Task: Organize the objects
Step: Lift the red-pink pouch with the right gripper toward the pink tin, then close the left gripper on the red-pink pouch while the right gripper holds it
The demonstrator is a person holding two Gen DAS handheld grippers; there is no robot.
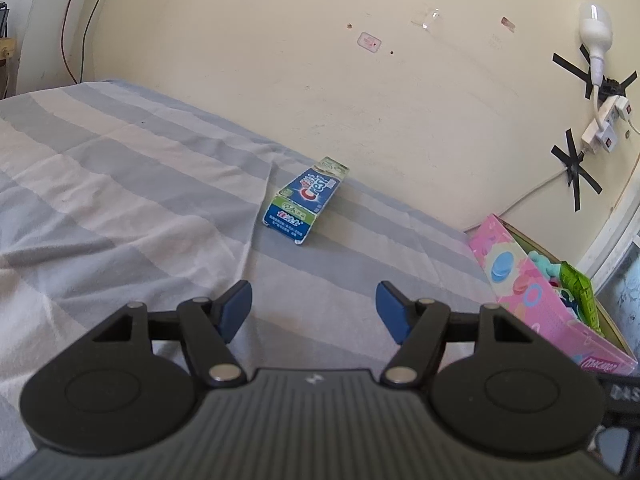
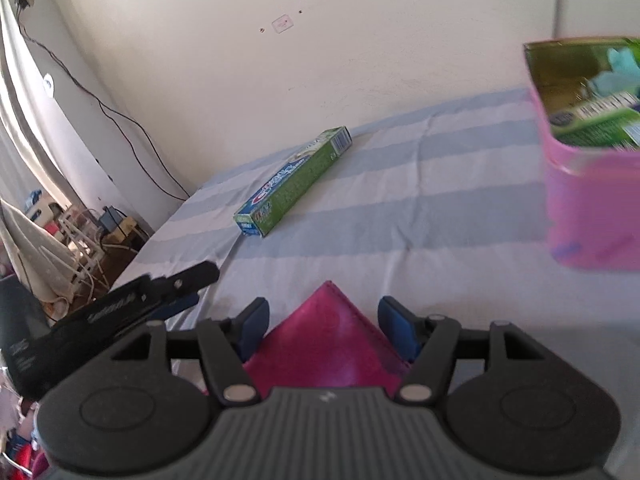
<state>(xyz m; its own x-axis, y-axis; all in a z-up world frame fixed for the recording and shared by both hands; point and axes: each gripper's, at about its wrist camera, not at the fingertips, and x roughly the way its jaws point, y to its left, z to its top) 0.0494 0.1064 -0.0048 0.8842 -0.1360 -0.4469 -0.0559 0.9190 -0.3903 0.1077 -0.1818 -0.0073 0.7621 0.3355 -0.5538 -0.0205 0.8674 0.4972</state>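
This is a bedroom in a home. A bed [image 1: 120, 168] with a grey and white striped sheet fills most of both views and stands against a cream wall [image 1: 320, 60]. A bulb [image 1: 596, 32] and a power strip [image 1: 600, 124] are fixed on the wall with black tape. Beside the bed, household clutter [image 2: 72, 224] and cables lie on the floor.

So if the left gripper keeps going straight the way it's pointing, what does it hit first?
Probably the toothpaste box, lying on the striped bedsheet ahead of the open left gripper. It might meet bare sheet first; depth is unclear.
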